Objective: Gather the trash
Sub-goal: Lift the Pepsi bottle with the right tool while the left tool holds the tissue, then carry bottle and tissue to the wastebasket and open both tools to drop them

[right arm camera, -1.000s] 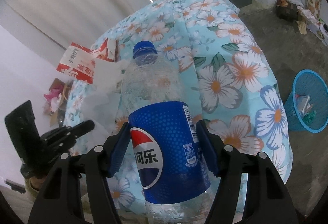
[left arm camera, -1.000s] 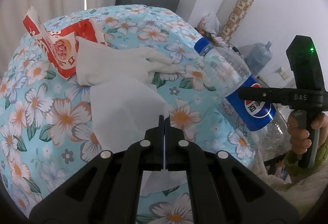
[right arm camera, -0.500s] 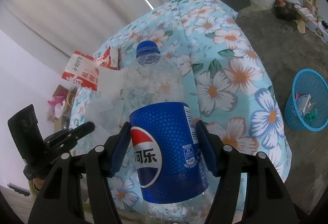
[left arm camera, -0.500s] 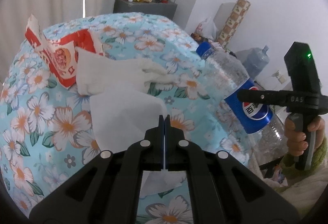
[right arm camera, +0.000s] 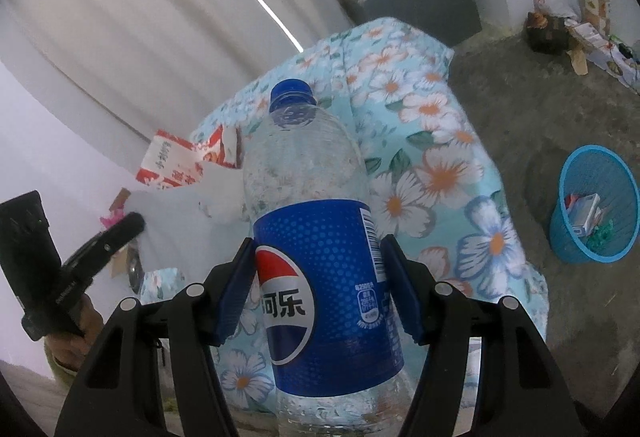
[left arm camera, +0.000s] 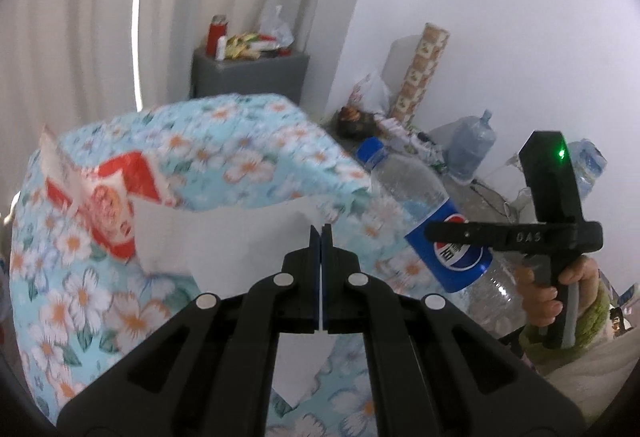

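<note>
A worktop [left arm camera: 80, 301] draped in a light-blue floral cloth is seen filling the lower left of both views. A grey cabinet [left arm camera: 248, 77] is seen behind it against the pale curtain, with small items crowded on top. On the concrete floor to the right, well apart from the worktop, a blue mesh wastebasket [right arm camera: 596, 205] is shown with some scraps already in it. A clear Pepsi bottle [right arm camera: 320, 277] with a blue cap is held off the cloth by the right gripper [right arm camera: 320, 289], whose blue pads are pressed against both sides of the label. A white tissue [left arm camera: 224, 237] is pinched at its edge by the left gripper [left arm camera: 321, 241], whose jaws are closed together on it; the sheet is blurred and whether it touches the cloth cannot be told. A torn red-and-white snack wrapper [left arm camera: 108, 213] is seen lying on the cloth just beyond the tissue.
</note>
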`<act>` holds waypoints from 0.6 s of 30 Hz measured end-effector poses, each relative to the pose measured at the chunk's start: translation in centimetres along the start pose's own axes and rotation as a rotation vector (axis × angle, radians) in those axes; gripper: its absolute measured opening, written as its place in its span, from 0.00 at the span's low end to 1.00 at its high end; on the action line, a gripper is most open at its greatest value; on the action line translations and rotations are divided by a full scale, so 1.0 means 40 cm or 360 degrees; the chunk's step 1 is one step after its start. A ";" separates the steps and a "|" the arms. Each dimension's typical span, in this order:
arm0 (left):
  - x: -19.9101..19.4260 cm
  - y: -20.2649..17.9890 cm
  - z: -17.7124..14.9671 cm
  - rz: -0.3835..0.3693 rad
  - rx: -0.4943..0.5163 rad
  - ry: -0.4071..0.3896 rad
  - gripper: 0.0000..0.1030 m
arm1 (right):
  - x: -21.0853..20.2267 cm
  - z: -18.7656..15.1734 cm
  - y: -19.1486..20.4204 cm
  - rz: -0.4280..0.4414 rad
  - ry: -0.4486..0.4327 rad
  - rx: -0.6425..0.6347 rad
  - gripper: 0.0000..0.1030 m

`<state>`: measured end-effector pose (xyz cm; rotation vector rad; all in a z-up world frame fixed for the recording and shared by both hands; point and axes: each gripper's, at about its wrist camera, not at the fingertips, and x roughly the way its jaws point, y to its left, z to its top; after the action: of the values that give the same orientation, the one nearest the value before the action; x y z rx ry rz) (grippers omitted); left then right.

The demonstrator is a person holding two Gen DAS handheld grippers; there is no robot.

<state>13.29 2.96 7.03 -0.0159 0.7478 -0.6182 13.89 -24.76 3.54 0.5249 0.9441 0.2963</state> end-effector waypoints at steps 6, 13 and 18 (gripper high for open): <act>0.023 -0.081 0.074 -0.0113 0.0109 -0.0069 0.00 | -0.074 0.008 -0.051 -0.0022 -0.0117 0.0060 0.59; 0.097 -0.228 0.166 -0.0298 0.0279 -0.0108 0.00 | -0.190 0.006 -0.152 -0.0087 -0.0272 0.0169 0.59; 0.180 -0.357 0.233 -0.0468 0.0397 -0.0087 0.00 | -0.297 -0.005 -0.259 -0.0196 -0.0415 0.0294 0.59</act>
<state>15.90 -14.48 12.64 0.0879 0.6157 -0.9847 7.21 -38.84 5.94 0.6545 0.7497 0.0276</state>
